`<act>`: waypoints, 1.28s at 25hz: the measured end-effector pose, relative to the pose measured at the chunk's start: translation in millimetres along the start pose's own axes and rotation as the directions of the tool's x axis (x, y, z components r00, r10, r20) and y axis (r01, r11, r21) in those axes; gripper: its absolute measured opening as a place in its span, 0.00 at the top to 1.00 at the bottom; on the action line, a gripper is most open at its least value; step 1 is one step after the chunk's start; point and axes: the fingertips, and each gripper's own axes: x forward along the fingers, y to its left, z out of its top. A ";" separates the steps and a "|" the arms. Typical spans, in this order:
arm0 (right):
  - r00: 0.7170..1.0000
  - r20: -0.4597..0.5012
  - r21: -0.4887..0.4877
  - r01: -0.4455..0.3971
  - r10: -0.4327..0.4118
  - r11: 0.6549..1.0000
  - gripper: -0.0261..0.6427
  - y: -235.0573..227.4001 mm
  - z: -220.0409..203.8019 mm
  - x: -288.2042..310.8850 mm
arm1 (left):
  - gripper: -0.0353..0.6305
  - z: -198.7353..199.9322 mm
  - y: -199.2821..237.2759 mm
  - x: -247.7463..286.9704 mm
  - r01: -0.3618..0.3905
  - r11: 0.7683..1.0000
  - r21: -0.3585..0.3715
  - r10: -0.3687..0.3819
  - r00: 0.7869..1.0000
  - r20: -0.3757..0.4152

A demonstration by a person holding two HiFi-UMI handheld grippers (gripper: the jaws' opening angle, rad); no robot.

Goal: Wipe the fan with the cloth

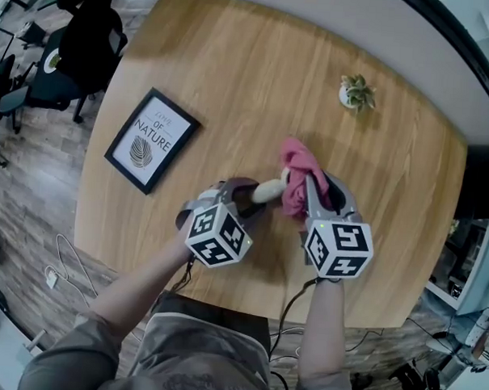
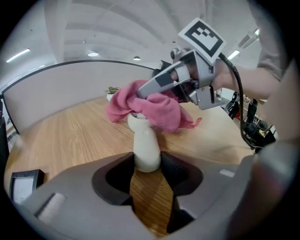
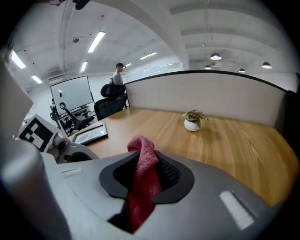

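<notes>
A small white hand fan sticks out from my left gripper, whose jaws are shut on its handle; its head end points right in the head view. A pink cloth is draped over the fan's head and hides it. My right gripper is shut on that cloth, which bunches up between its jaws. In the head view the right gripper holds the cloth just right of the left gripper.
A framed "Love of Nature" print lies at the table's left. A small potted plant stands at the far right of the wooden table. Office chairs stand beyond the left edge.
</notes>
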 end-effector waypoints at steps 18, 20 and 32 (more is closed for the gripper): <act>0.896 -0.219 -0.095 -0.415 0.387 0.905 0.85 115.3 -40.5 15.0 | 0.68 0.3 -0.9 -0.3 0.013 1.000 0.001 -0.013 1.000 -0.005; 0.932 -0.187 -0.122 -0.337 0.311 0.934 0.85 98.0 -34.2 16.5 | 0.68 0.4 -1.5 0.1 0.018 1.000 -0.006 -0.018 1.000 -0.006; 0.995 -0.086 -0.089 0.047 -0.054 0.995 0.85 -30.8 -7.1 -12.7 | 0.68 0.2 -0.8 0.7 0.038 0.999 -0.023 -0.038 0.999 -0.010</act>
